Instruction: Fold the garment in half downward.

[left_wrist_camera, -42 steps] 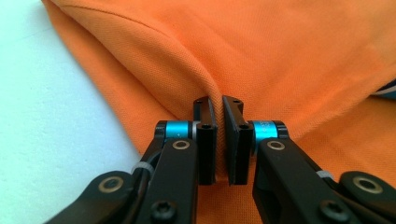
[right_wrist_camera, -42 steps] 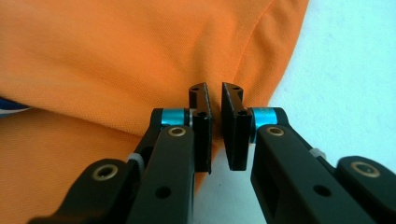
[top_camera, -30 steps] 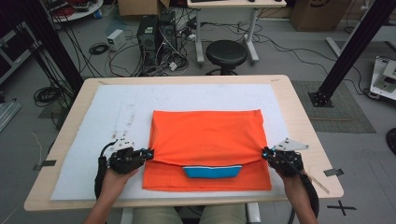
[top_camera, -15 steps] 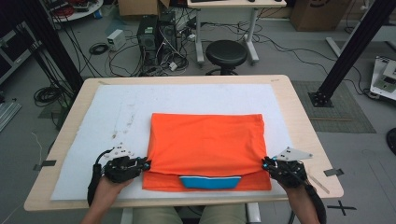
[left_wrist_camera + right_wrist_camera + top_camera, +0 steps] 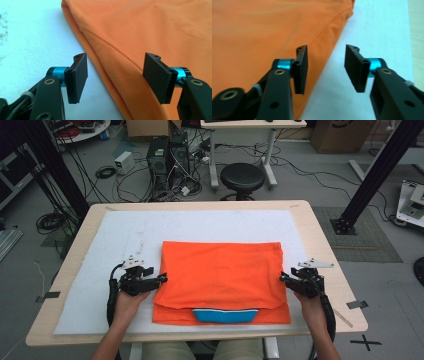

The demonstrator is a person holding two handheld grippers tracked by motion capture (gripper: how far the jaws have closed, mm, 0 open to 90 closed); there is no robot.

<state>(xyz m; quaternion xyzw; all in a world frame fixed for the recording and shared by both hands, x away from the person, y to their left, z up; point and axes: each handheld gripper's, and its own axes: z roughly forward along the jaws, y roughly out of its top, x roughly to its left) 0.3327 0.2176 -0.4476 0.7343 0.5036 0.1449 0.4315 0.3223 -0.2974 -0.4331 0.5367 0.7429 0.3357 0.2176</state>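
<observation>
Orange garment point(image 5: 222, 275) folded, long axis across white mat point(image 5: 100, 250); blue collar point(image 5: 226, 315) probably, nearest person; no legible writing. Left gripper point(image 5: 162, 278), right gripper point(image 5: 283, 278) flank garment; jaws just opened, spread, pinching nothing.

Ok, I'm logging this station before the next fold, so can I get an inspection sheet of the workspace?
Surface: wooden table under a white foam mat, with faint grey smudges at the mat's left.
Job's things: folded orange cloth garment, its blue collar at the near edge.
Clutter: nothing seen.
Grippers: left gripper and right gripper open, jaws just been opening, astride the garment's side edges, not pressing.
Cables: black cable trails from left gripper.
Surroundings: black round stool, floor wiring, cardboard boxes.
</observation>
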